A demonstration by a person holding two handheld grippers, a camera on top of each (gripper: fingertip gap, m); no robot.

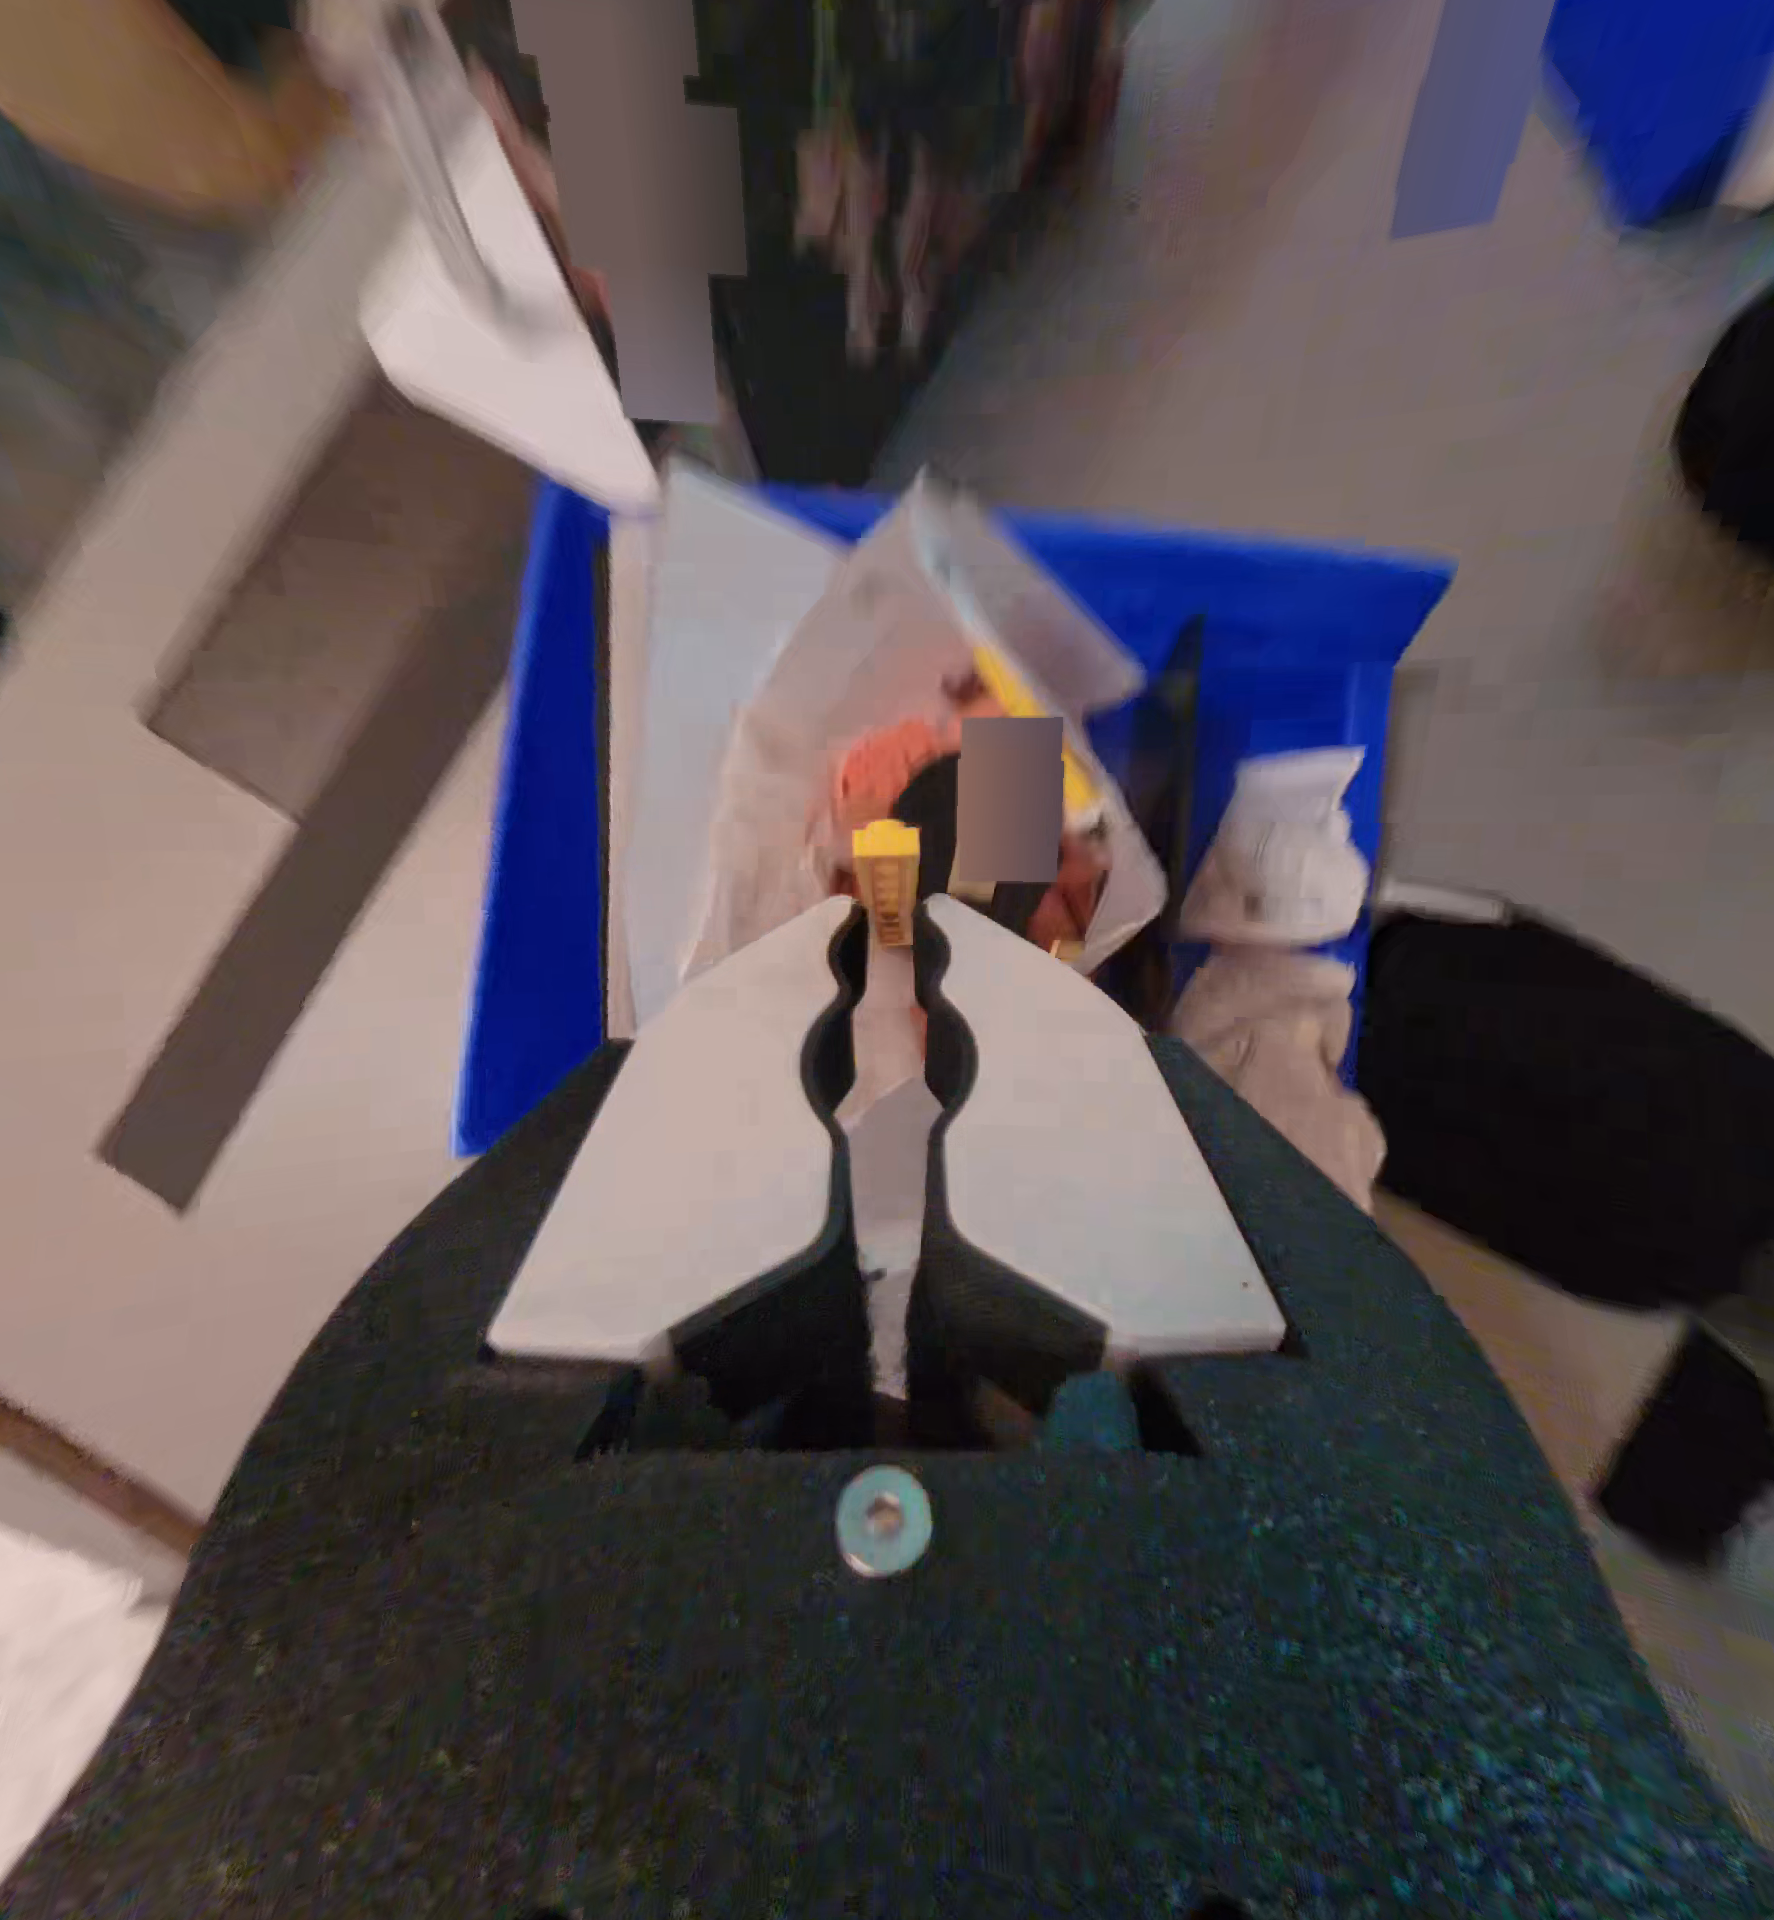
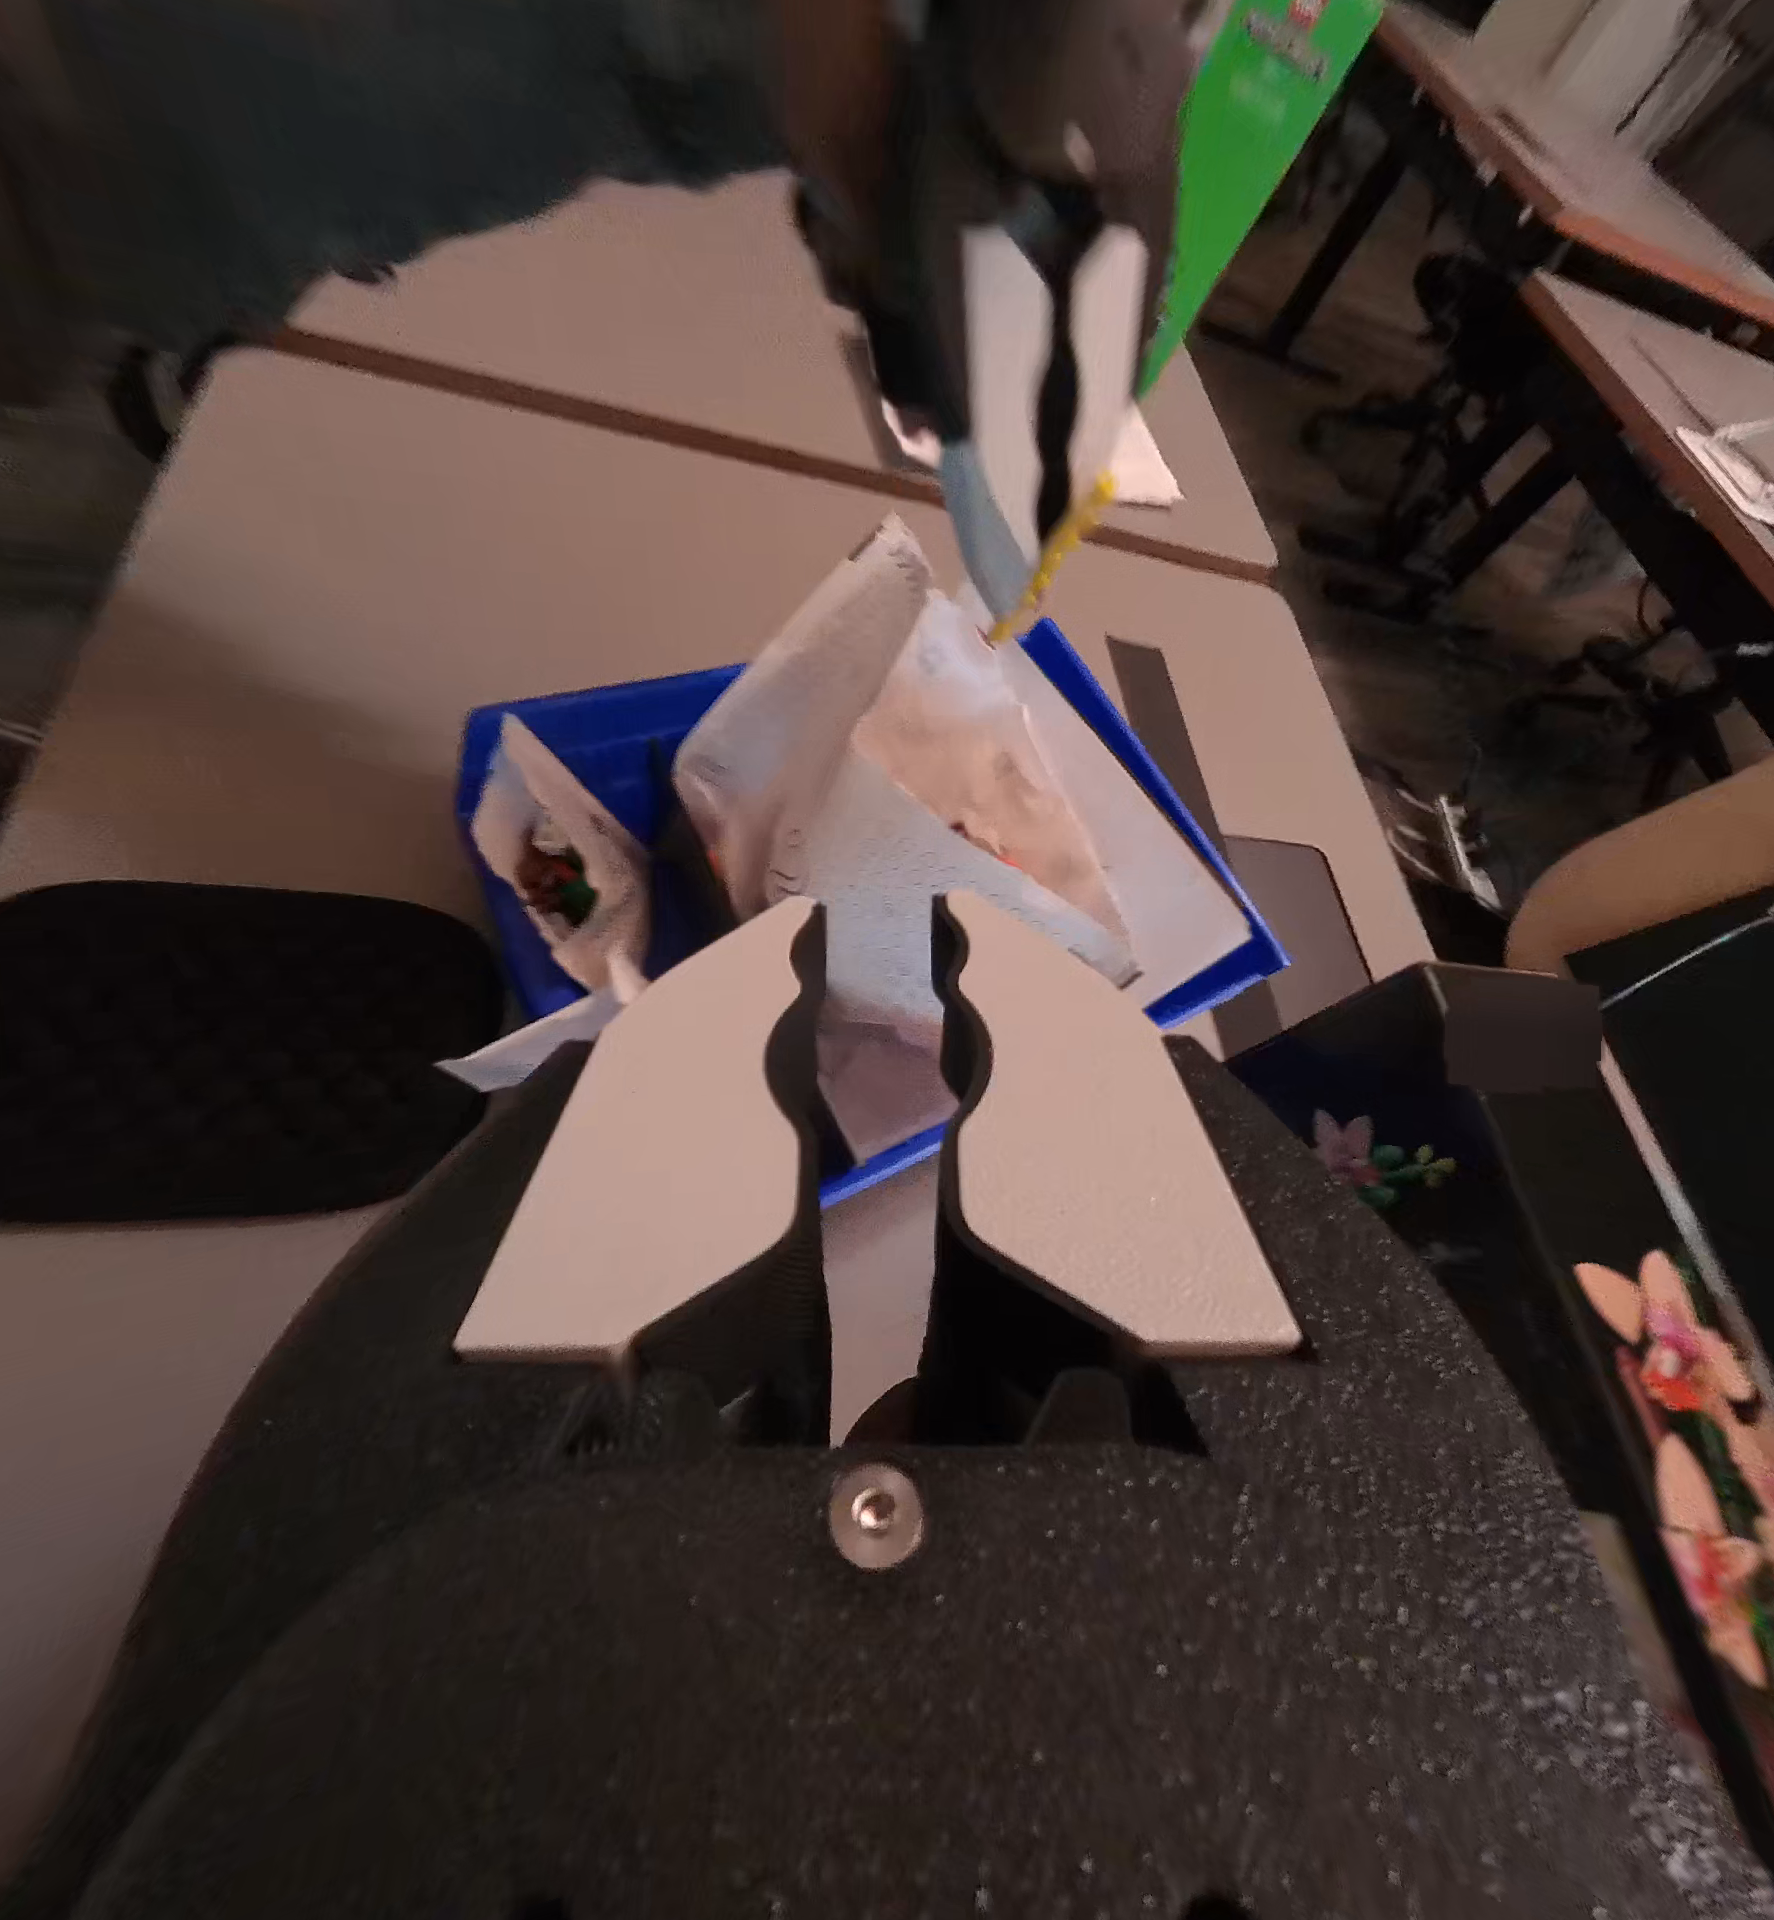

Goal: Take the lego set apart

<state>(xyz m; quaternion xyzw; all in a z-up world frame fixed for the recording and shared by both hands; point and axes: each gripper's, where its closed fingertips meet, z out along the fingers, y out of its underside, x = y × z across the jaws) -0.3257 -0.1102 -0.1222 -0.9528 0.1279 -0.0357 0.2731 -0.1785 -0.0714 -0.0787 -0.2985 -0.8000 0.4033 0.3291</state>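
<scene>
Left wrist view: a yellow piece (image 1: 888,883) is pinched at the tips of the left gripper (image 1: 891,920), poised over the blue bin (image 1: 1278,603).

One long, thin yellow part is off the set and looks ready to drop among the white paper bags (image 1: 758,727) standing in the bin (orange and black bits show inside one bag, too blurred to name). How much of the set is left to break down, I cannot tell; no built model is in sight. From the right wrist view, the right gripper (image 2: 878,914) hangs with its jaws parted a little and nothing between them, above the near edge of that bin, while the left one hovers opposite with its yellow strip pointing down at the bags.
</scene>
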